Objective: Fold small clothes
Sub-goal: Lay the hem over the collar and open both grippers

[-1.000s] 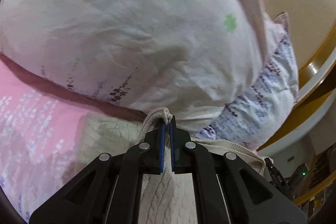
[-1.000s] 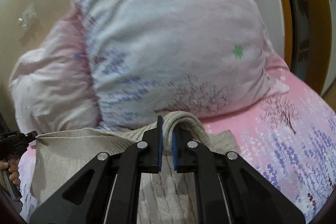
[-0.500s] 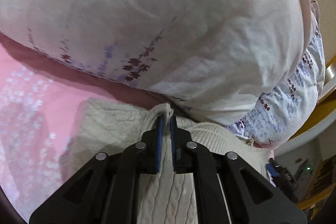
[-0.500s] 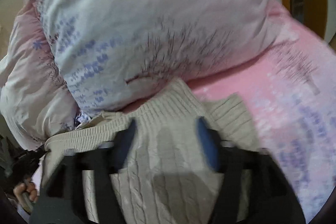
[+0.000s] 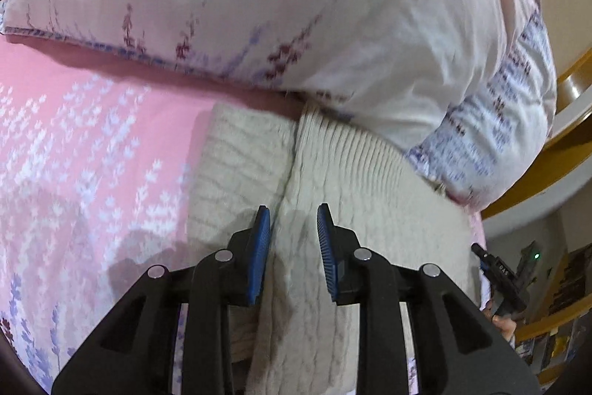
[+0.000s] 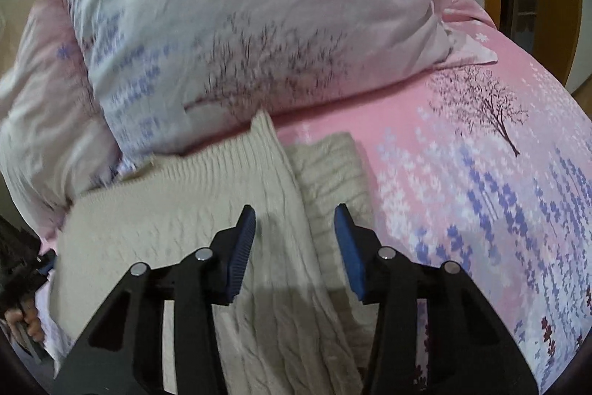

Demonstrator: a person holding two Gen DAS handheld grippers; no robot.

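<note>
On the pink bed sheet (image 6: 462, 180), just below the pillow (image 6: 259, 24), lies a cream knitted sweater (image 6: 177, 210). It is folded, with a ribbed edge on top that points up toward the pillow and touches its lower side. A second layer of the same knit shows beside the top layer, on the side of the open sheet.

From the left wrist camera, the left tongs (image 5: 293, 221) hang over the sweater (image 5: 333, 195) with the blue pads (image 5: 261, 254) spread apart. Nothing is between them; the knit fabric is seen through the gap. The pillow (image 5: 259, 6) fills the upper part of this view, and the bed sheet (image 5: 81, 154) with white and purple flowers is on the left. A second pillow (image 5: 499, 136) with a purple print lies under the first one on the right. At the right edge a dark device with a small green light is seen, but it is too small to tell what it is.

From the right wrist camera, the right tongs (image 6: 295, 228) are also spread wide over the sweater and pinch nothing. Their left pad is over the top layer and the right pad (image 6: 351, 250) over the lower layer. A tree print (image 6: 488, 106) is on the sheet to the right. At the lower left edge some fingers (image 6: 29, 321) hold a dark tool.
</note>
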